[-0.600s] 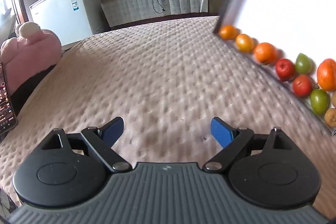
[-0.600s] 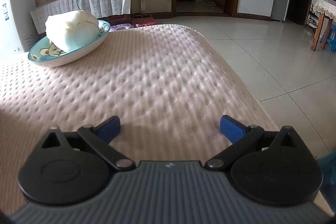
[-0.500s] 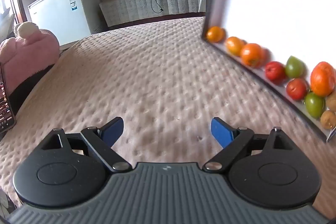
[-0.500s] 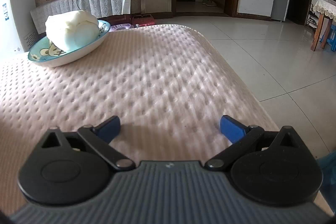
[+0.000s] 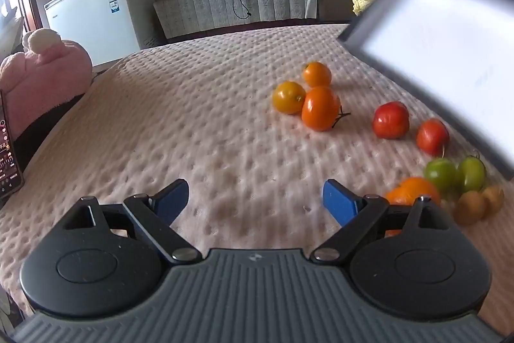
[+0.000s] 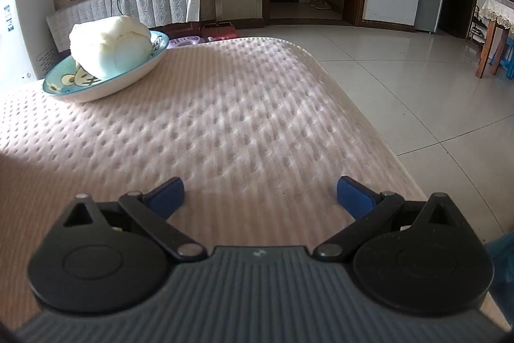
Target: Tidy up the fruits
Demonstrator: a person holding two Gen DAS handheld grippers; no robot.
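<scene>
Several fruits lie loose on the quilted mattress [image 5: 199, 130] in the left wrist view: three orange ones [image 5: 319, 108] in a cluster, two red ones [image 5: 390, 120], two green ones [image 5: 440, 173], another orange one [image 5: 411, 192] and brown ones [image 5: 472, 206] at the right. A white tray [image 5: 443, 53] with a dark rim hangs tilted above them, blurred, held at the top right. My left gripper [image 5: 255, 198] is open and empty, low over the mattress, left of the fruits. My right gripper [image 6: 260, 193] is open and empty over bare mattress.
A blue bowl [image 6: 64, 85] holding a pale cabbage [image 6: 110, 47] stands at the mattress's far left in the right wrist view. The mattress edge drops to tiled floor [image 6: 417, 92] on the right. A pink plush [image 5: 41, 79] and a phone [image 5: 8, 150] lie at the left.
The tray has tipped up and lifted away, and the fruits that lay along its edge now lie spilled on the mattress. Both grippers have stayed in place.
</scene>
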